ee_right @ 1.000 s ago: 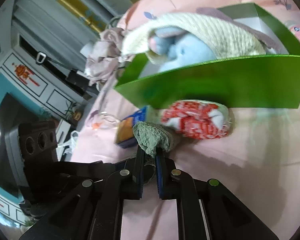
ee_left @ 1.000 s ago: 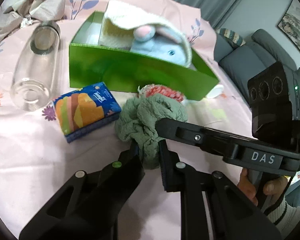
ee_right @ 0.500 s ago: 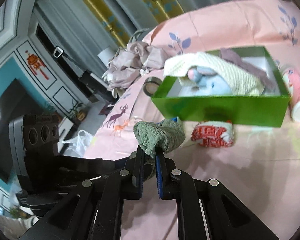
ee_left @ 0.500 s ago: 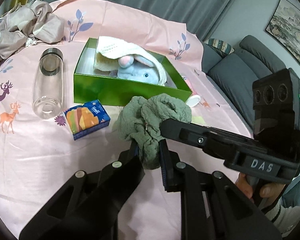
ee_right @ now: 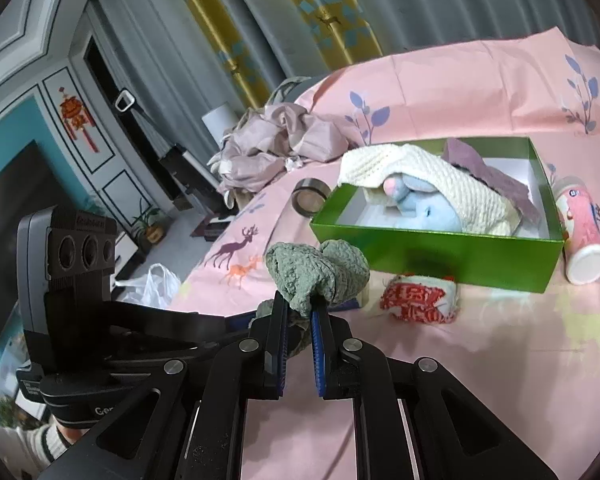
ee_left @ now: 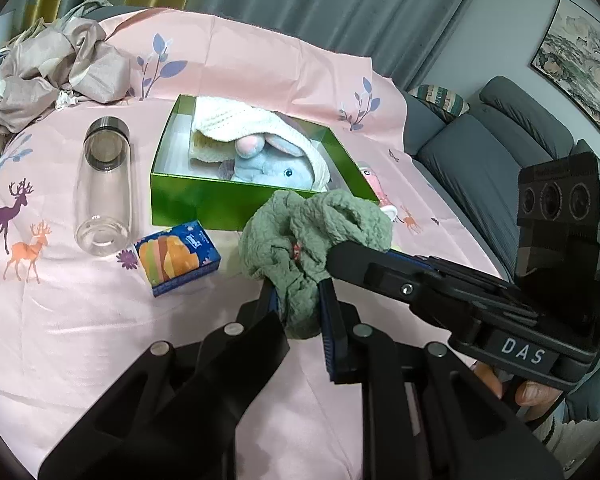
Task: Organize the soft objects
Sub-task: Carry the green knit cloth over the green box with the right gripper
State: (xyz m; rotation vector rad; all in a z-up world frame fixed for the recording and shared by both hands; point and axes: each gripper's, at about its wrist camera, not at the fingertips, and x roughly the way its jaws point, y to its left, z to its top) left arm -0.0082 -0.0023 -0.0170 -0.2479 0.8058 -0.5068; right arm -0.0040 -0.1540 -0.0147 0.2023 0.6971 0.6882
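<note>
Pink cloth printed with deer and leaves (ee_left: 80,320) covered the tabletop, and on it sat a green box (ee_left: 204,204) holding a blue-grey plush toy (ee_left: 268,170) under a cream knitted cloth (ee_left: 236,120). A heap of crumpled beige fabric (ee_left: 48,68) lay at the far left edge. A clear glass bottle (ee_left: 104,192) lay on its side left of the box, and a pink-and-white tube (ee_right: 582,236) lay against the box's right end. A blue tissue pack (ee_left: 178,256) and a red-and-white patterned bundle (ee_right: 418,298) lay in front of the box. The green towel (ee_left: 312,240) hung above the cloth, in front of the box, bunched between both tools: the left gripper (ee_left: 298,304) had its jaws pinching the lower fold, and the right gripper (ee_right: 299,312) had its jaws nearly together on another corner.
</note>
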